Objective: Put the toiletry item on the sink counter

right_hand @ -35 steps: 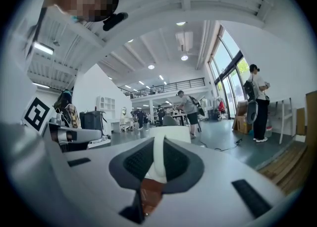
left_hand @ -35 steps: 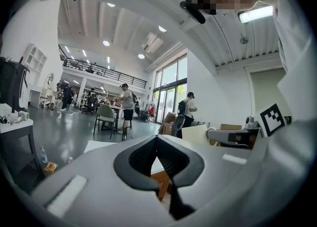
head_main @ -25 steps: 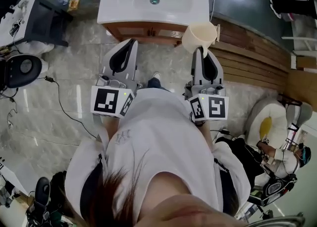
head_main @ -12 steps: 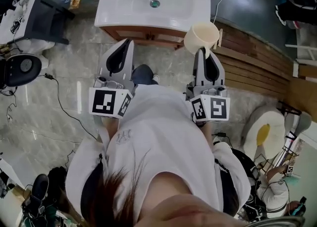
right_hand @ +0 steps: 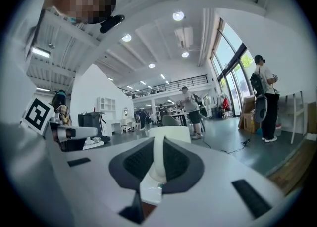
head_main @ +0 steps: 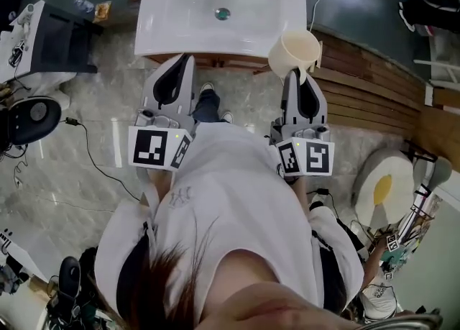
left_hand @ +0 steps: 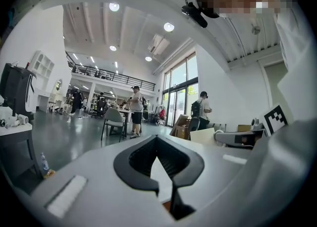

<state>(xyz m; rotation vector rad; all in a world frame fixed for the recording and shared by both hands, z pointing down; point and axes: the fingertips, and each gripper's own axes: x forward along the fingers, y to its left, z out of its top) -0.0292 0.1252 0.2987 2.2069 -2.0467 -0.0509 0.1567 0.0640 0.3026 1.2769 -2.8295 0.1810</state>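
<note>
- Cup (head_main: 295, 49), cream-coloured and open-mouthed, sits at about 1 o'clock in the head view. It is held out at the tip of the right gripper (head_main: 295, 73).
- In the right gripper view, the jaws are closed on the cup's pale handle (right_hand: 158, 164). A dark ribbed pad (right_hand: 132, 162) presses on each side of the handle, and the cup's body stands just beyond the jaw tips.
- The white sink counter (head_main: 154, 26) lies at 12 o'clock in the head view, with the drain (head_main: 222, 14) in the middle of its basin.
- In that view the cup overlaps the counter's near right corner. Whether it touches the counter cannot be told.
- The left gripper (head_main: 187, 59) is at about 11 o'clock and points toward the counter's front edge. Its jaw tips meet, and the oval gap behind them holds nothing.
- Both grippers run side by side, well apart, with their marker cubes nearest the person's white shirt (head_main: 230, 199).
- Wooden boards (head_main: 359, 84) cover the floor at 2 o'clock, to the right of the counter.
</note>
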